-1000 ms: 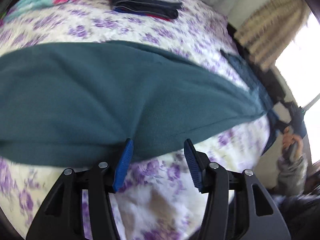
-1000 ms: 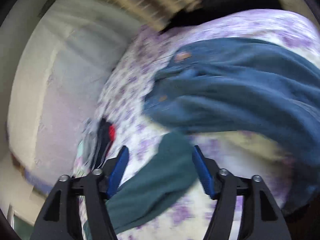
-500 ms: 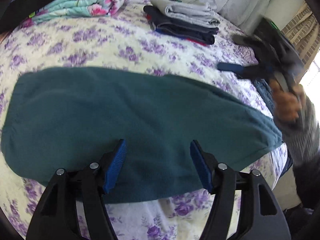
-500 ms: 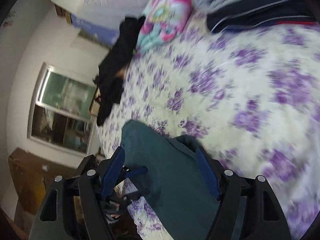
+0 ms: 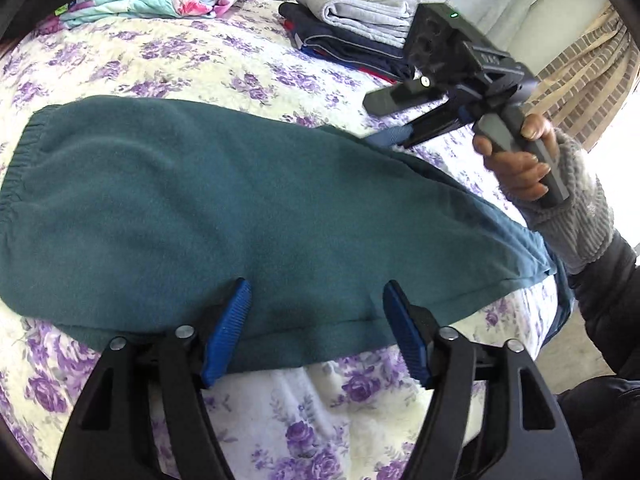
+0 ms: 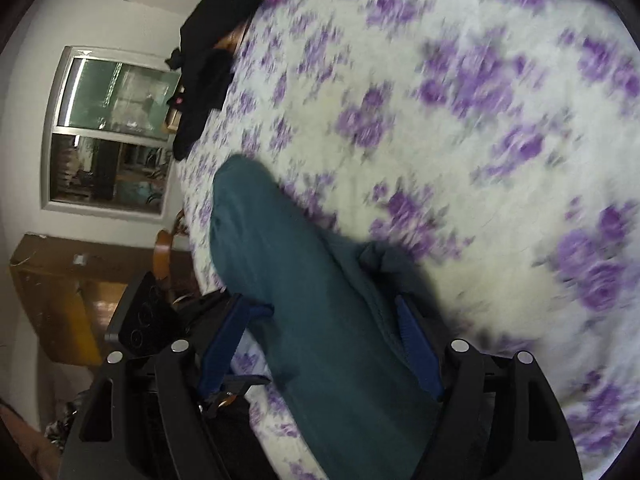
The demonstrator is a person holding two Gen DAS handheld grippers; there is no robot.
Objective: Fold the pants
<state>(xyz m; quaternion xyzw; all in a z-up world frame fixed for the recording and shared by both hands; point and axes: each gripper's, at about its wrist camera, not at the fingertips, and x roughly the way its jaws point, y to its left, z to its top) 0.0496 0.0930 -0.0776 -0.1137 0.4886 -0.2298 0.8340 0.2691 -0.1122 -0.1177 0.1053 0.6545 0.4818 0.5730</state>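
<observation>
While the pants (image 5: pixel 240 208) lie lengthwise left to right, the left gripper (image 5: pixel 316 328) straddles their near hem, just spread wide and empty.

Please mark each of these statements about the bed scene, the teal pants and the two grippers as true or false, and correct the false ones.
1. The teal pants lie on a floral bedspread. True.
2. The left gripper is clamped shut on the pants. False: its jaws stand open over the near edge.
3. A stack of folded clothes sits at the far side of the bed. True.
4. The right gripper is held by a bare arm. False: the hand wears a grey knit cuff.
5. The pants are red. False: teal.
</observation>
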